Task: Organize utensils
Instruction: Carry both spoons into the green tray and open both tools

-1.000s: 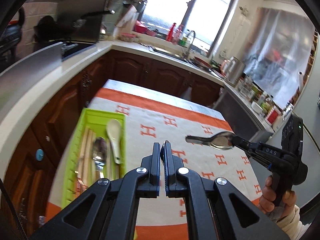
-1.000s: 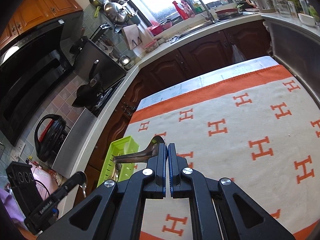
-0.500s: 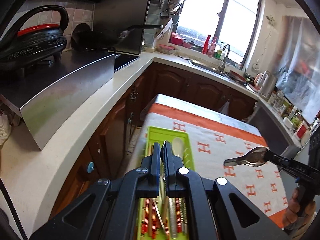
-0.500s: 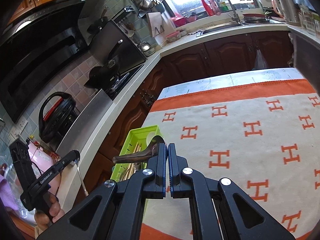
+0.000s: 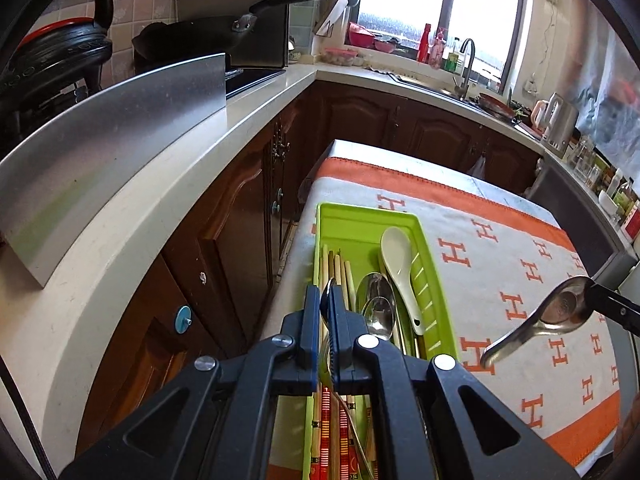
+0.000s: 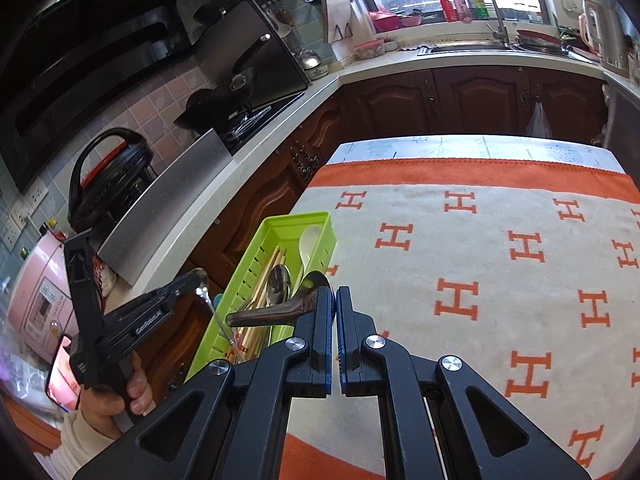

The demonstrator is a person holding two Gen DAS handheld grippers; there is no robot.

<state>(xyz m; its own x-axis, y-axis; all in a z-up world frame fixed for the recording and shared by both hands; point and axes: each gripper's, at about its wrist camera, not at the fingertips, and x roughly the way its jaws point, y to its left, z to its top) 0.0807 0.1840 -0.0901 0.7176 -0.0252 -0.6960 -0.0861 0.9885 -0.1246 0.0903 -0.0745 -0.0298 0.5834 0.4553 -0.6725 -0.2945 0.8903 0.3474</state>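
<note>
A delivery step is in hand: two utensils are being carried toward the green tray (image 5: 434, 280), which sits at the near-left edge of the table (image 6: 500, 208) on the orange-patterned cloth. The left claw (image 5: 327, 304) is closed on a thin metal utensil (image 6: 206, 298) and is held directly over the tray's near end; the utensil's working end cannot be made out well, so it may be a fork or a slim spoon. The right claw (image 6: 334, 312) is clamped on the bowl of a steel spoon (image 5: 536, 324), whose handle sticks out toward the tray; it hangs above the cloth, just beside the tray's right wall.

Inside the tray, wooden chopsticks (image 5: 338, 272) are laid along the left side, steel spoons (image 5: 376, 300) in the middle, and a white ceramic spoon (image 5: 398, 256) on the right.

Next, the left utensil would probably need lowering lengthwise among its kind before release, then the steel spoon brought over the middle section and turned parallel to the tray.
</note>
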